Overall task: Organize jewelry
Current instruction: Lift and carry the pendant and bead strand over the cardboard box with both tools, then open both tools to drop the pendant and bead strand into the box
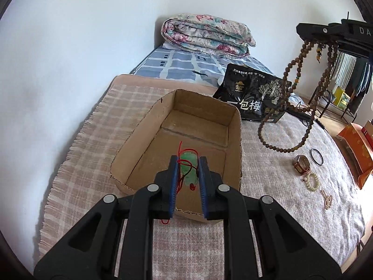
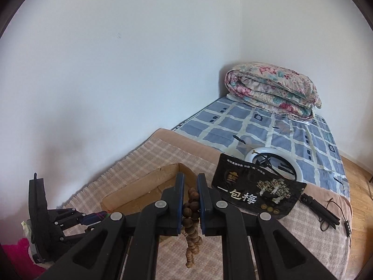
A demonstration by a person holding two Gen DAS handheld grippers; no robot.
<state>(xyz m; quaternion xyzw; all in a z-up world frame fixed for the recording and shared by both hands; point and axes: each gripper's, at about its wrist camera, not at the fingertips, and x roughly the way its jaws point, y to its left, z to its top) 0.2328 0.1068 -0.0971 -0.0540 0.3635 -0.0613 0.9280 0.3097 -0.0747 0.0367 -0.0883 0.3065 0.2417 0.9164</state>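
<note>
So there's a bed [image 1: 279, 163] with a cardboard box [image 1: 149, 126] on it. Right tool [image 2: 189, 186] is clamped on a long wooden bead necklace [image 1: 289, 98] dangling beside the box. Left tool [image 1: 188, 165], over the box, pinches a green pendant [image 1: 188, 163] on red cord.

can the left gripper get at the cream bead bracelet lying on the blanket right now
Probably not yet: the left gripper is shut on a green pendant with red cord over the cardboard box. The cream bead bracelet itself lies uncovered.
</note>
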